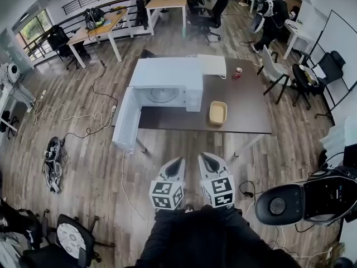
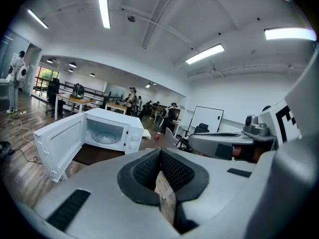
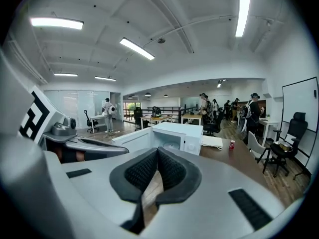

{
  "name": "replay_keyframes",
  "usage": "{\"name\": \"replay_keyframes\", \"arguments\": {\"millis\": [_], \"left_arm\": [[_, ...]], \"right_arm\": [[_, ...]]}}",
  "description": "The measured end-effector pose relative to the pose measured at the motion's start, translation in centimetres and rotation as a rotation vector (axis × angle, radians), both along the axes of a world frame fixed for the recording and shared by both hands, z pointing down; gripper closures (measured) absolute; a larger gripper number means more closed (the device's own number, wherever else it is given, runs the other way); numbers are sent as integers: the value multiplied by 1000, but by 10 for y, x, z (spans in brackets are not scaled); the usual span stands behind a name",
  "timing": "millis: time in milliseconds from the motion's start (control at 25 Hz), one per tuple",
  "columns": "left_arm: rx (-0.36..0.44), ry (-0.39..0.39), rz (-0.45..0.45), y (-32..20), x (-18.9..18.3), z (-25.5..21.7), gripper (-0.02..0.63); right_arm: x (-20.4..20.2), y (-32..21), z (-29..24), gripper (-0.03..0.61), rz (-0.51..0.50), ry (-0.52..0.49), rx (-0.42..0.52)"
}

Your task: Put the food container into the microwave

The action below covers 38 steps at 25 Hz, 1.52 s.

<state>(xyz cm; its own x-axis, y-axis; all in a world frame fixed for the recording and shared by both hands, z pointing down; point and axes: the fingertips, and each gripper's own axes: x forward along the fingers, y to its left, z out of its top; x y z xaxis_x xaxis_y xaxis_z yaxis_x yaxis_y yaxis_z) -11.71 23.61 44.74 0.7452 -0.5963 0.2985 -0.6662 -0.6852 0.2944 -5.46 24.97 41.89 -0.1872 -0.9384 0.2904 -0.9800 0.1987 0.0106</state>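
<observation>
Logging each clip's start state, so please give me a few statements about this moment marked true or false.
The microwave has its door open. True.
The food container is inside the microwave. False: it sits on the table, right of the microwave.
The left hand-held gripper holds the container. False: its jaws are together on nothing, short of the table.
A red can stands on the table. True.
The right hand-held gripper is wide open. False: its jaws are together.
</observation>
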Motion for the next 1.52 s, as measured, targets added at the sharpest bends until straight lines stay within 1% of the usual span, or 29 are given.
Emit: {"name": "replay_keyframes", "arguments": {"millis": [240, 480, 720, 880, 1040, 1320, 1520], "left_arm": [[-43, -16, 14, 6, -2, 17, 580], [-76, -21, 4, -2, -7, 29, 580], [-102, -25, 5, -22, 9, 41, 580], [-112, -37, -1, -46, 27, 49, 580], [-101, -46, -17, -91, 46, 52, 580], [-102, -57, -8, -162, 111, 54, 580], [-115, -82, 2, -207, 150, 62, 580]], "right_arm": [[-2, 4, 19, 554, 11, -2, -55], [-2, -2, 32, 554, 16, -4, -94], [13, -22, 43, 554, 15, -5, -119], [33, -48, 52, 554, 11, -18, -129], [53, -89, 53, 554, -4, -11, -120], [117, -159, 59, 554, -9, -17, -143], [154, -201, 70, 554, -20, -26, -185]]}}
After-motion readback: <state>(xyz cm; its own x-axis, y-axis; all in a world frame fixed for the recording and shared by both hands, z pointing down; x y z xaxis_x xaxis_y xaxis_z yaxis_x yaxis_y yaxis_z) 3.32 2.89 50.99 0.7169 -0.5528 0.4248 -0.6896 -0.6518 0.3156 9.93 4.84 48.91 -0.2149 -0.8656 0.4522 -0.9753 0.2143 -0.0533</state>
